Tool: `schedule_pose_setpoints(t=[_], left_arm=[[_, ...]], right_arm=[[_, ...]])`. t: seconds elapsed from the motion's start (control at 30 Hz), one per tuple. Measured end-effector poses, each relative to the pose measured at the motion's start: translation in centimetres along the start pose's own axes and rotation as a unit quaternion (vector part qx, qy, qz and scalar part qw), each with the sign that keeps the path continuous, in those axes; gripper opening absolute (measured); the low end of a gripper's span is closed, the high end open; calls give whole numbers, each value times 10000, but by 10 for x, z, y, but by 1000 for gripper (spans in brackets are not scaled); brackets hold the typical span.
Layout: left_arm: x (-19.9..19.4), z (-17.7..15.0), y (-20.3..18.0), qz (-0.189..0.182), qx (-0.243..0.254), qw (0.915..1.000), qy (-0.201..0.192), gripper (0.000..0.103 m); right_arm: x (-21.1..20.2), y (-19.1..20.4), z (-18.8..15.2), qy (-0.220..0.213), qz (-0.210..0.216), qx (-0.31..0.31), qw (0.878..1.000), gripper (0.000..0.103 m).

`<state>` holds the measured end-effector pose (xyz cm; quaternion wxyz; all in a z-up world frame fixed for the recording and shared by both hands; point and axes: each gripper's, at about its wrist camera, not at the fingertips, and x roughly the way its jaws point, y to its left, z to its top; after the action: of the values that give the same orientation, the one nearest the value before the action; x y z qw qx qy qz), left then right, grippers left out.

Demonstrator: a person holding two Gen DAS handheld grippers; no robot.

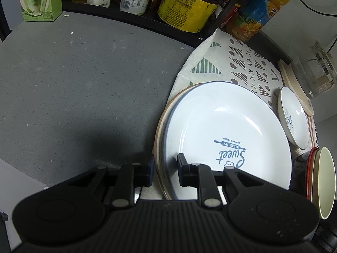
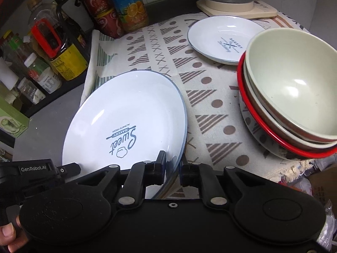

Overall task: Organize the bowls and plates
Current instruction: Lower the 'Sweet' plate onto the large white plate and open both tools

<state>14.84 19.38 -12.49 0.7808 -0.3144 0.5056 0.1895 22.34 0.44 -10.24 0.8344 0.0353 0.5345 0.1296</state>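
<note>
White glazed ceramic dinner plate, centre-left of frame, rests on a tan-rimmed plate over patterned cloth. Rigid, slick, breakable; take by rim. Right gripper fingers straddle its rim, seemingly pinching; left gripper likewise. One small plate; three nested bowls.

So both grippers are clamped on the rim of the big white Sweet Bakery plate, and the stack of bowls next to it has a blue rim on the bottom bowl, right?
Not quite: the bottom bowl's rim is red, not blue, as the right wrist view shows on the stack of bowls. The rest holds: the left gripper and right gripper both straddle the rim of the big white Sweet Bakery plate.
</note>
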Motion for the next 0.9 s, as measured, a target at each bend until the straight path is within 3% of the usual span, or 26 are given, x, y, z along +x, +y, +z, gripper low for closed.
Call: schedule_pose_setpoints(t=[0.5,0.6,0.7,0.77,0.9], left_arm=[[1,3,3,4,-40,10000,19,17],[-4,8,-1,158,16,9999,-15,18],[-14,14,-6,180,106,9997,-87,20],[-20,19,-10,134,172,9997,-131,29],[-34,27,-24,88,316,9989,-342,52]], right_arm=[[16,-13,0,212,213,369,9989,15],[12,-15,5,211,220,373,9988,20],[2,-16,15,131,325,313,9989,32],[-7,-17,21,43,383,277,9989,47],[-23,-17,37,-145,497,230,9984,54]])
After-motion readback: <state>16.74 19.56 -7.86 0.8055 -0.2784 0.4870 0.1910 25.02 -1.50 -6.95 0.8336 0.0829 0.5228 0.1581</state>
